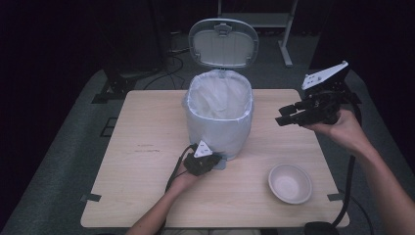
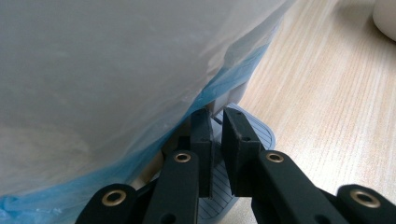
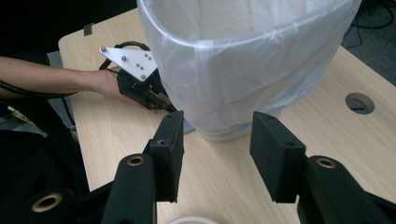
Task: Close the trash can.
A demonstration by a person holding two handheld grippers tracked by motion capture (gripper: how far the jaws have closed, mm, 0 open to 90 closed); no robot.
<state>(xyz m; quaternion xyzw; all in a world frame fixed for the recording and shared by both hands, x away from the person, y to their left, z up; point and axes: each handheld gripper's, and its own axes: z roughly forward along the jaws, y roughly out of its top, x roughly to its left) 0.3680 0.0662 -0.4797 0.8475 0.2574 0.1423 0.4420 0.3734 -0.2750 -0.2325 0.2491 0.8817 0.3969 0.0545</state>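
The left gripper point(image 1: 211, 161) sits low on the table point(image 1: 147, 161), at the foot of the bin point(image 1: 219, 128); its jaws are drawn nearly together, the tips pressed down on the ribbed grey pedal point(image 2: 259, 133) that juts from the bin's base; I cannot tell whether anything is pinched in the narrow gap between them; in the left gripper view the blue-edged liner point(image 2: 116, 79) bulges over the jaws from above, touching or nearly touching them; in the right gripper view that same gripper point(image 3: 161, 103) shows with its grey plate uppermost, the hand behind it resting on the table.

The right gripper point(image 1: 285, 116) is held in the air to the right of the bin, well clear of the table; its jaws stand partly open with nothing between them, pointing toward the bin's side; its own view looks along the jaws at the bin's wall and rim.

The bin stands near the middle of the table, upright, its lid point(image 1: 223, 42) swung up and back behind it; the white liner point(image 1: 219, 100) is folded out over the rim.

A pale bowl point(image 1: 290, 183) sits on the table near the front right, apart from the bin and below the right hand; its rim just shows between the right gripper's jaws at the bottom of that view.
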